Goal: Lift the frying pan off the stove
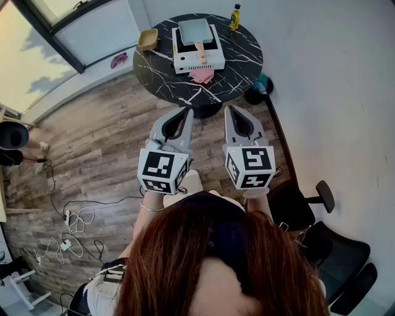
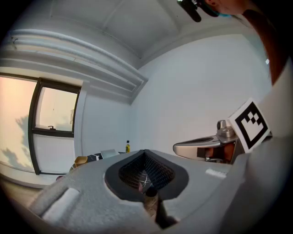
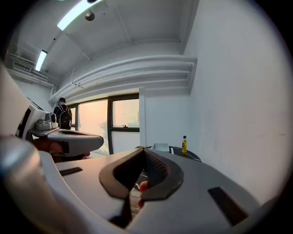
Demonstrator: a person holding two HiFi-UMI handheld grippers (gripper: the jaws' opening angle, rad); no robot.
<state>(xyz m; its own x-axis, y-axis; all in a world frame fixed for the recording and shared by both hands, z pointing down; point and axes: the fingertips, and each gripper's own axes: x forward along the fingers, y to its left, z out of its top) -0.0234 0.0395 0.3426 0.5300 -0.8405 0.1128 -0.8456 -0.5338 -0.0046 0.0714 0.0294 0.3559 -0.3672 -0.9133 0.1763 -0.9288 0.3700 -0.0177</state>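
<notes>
A rectangular grey frying pan [image 1: 195,30] with a wooden handle [image 1: 201,52] sits on a white portable stove [image 1: 197,57], on a round black marble table [image 1: 244,58] far ahead. My left gripper [image 1: 185,112] and right gripper [image 1: 232,110] hang side by side in the air well short of the table, over the wooden floor. Both are shut with nothing between the jaws. In the left gripper view the shut left gripper [image 2: 145,151] points toward the distant pan [image 2: 109,153]. The right gripper view shows the right gripper [image 3: 143,149] closed, with the pan [image 3: 161,147] small beyond it.
On the table also stand a yellow oil bottle [image 1: 235,16] and a yellow bowl [image 1: 147,39], and a pink cloth [image 1: 201,75] lies in front of the stove. Black chairs [image 1: 308,207] stand at the right by the wall. Cables [image 1: 74,220] lie on the floor at left.
</notes>
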